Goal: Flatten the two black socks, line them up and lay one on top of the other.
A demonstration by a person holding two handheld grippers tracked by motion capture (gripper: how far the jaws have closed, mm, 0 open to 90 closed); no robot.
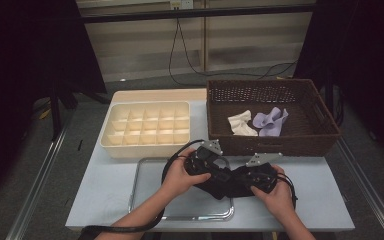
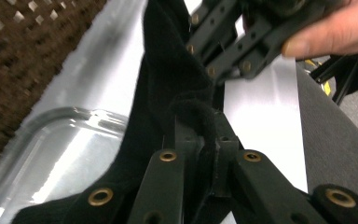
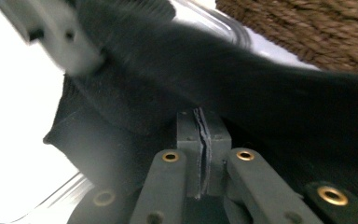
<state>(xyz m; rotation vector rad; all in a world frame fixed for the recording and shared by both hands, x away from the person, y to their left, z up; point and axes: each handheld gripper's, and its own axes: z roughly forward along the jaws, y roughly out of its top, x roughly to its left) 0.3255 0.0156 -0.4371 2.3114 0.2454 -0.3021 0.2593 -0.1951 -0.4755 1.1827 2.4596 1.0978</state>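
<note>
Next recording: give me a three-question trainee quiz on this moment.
1. True or false: the black cloth lies inside the basket.
2. What do the left gripper and right gripper pinch?
A. a white cloth
B. the black cloth
C. the tray rim
3. How many cloths lie in the basket?

Key:
1. False; it is held over the tray.
2. B
3. Two: a white cloth and a purple cloth.

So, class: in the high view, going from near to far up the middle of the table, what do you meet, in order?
Metal tray → black cloth gripped between the left gripper and right gripper → cream divided box beside the brown wicker basket.
</note>
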